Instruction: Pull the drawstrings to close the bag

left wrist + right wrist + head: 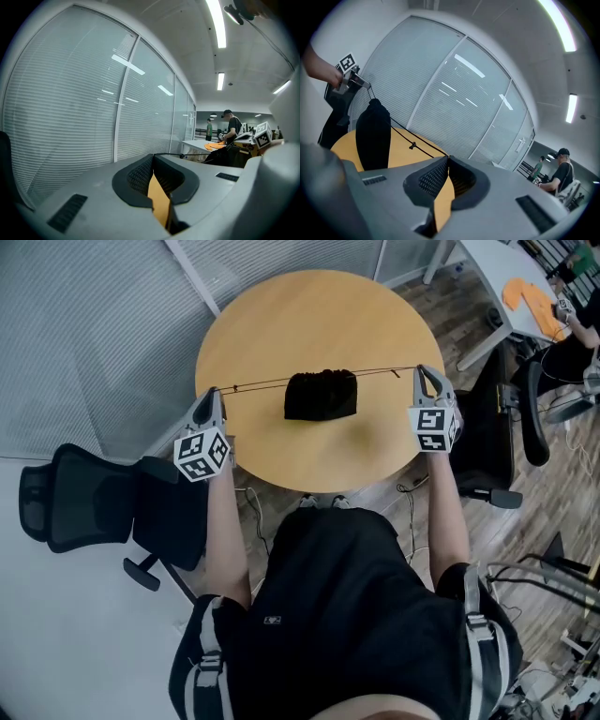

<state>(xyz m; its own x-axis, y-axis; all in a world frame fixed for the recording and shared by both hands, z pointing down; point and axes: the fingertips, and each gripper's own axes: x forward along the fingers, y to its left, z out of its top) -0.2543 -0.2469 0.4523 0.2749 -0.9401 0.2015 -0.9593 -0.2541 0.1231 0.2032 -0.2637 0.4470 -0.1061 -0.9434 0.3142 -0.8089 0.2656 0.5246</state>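
A black drawstring bag [321, 395] stands on the middle of the round wooden table [309, 315], its mouth gathered tight. Thin black drawstrings [258, 384] run taut from its top to both sides. My left gripper [214, 392] is shut on the left cord's end at the table's left edge. At the right edge my right gripper [422, 370] is shut on the right cord. In the left gripper view the cord [182, 155] leaves the shut tips toward the bag [228, 157]. The right gripper view shows the cord [412, 145] leading to the bag [372, 136], with the left gripper [349, 79] beyond.
A black office chair [84, 498] stands at the table's left and another [506, 427] at its right. A white desk [511, 282] with an orange item [530, 296] lies at the back right, where people [232, 126] stand. Blinds cover the glass wall [70, 117].
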